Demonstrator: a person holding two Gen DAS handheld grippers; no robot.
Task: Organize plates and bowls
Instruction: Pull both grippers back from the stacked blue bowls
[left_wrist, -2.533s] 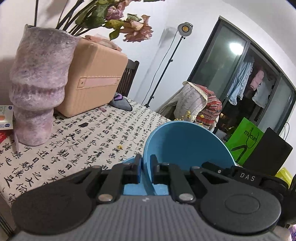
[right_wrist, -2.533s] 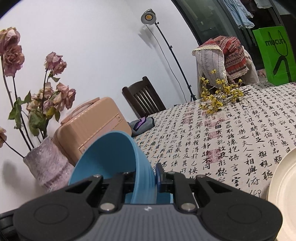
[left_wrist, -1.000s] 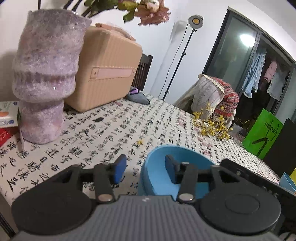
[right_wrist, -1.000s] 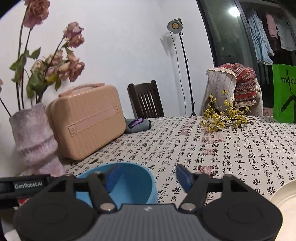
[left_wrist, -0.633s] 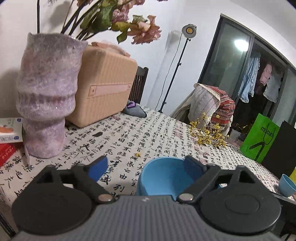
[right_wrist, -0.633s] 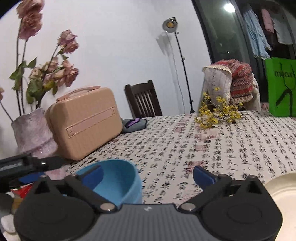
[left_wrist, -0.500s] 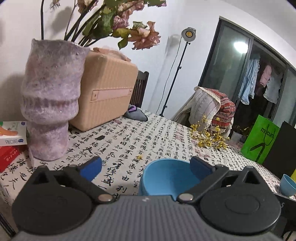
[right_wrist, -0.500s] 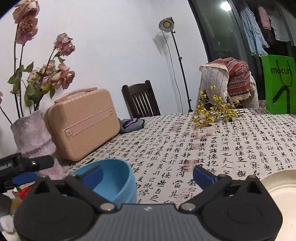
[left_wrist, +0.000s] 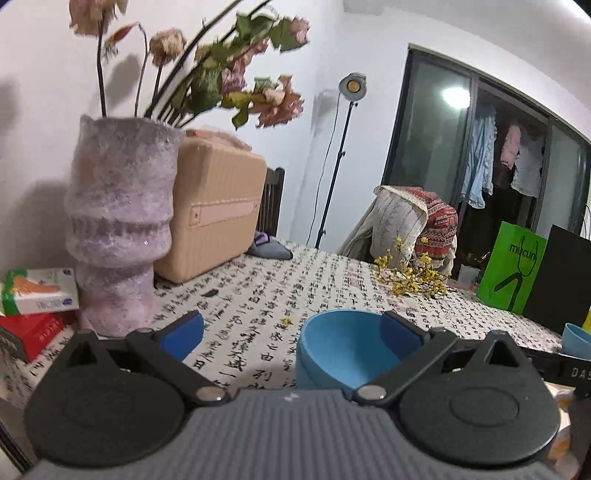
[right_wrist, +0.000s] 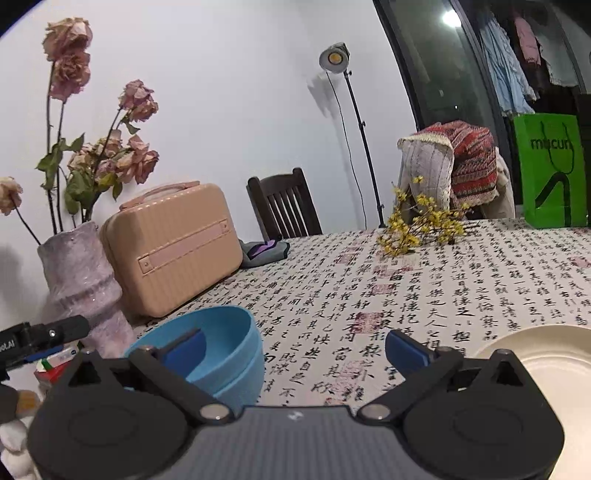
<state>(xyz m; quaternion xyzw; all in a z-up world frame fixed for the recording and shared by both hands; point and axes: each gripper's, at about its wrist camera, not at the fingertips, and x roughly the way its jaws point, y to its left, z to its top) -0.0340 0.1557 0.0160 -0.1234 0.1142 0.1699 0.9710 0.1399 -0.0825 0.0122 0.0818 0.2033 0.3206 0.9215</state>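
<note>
Both grippers are spread wide and hold nothing. The blue bowls (right_wrist: 221, 347), nested on the tablecloth (right_wrist: 406, 280), sit low left of the right gripper (right_wrist: 295, 349). The cream plate (right_wrist: 546, 365) lies to its right, nearer than to the left gripper (left_wrist: 291, 332).

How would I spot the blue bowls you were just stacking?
Find the tall purple vase of dried roses on the calligraphy-print tablecloth. Just in front of it, beside the peach suitcase, sits the stack of blue bowls. It is the only bright blue, nested pair here; the nearby plate is cream and flat.
</note>
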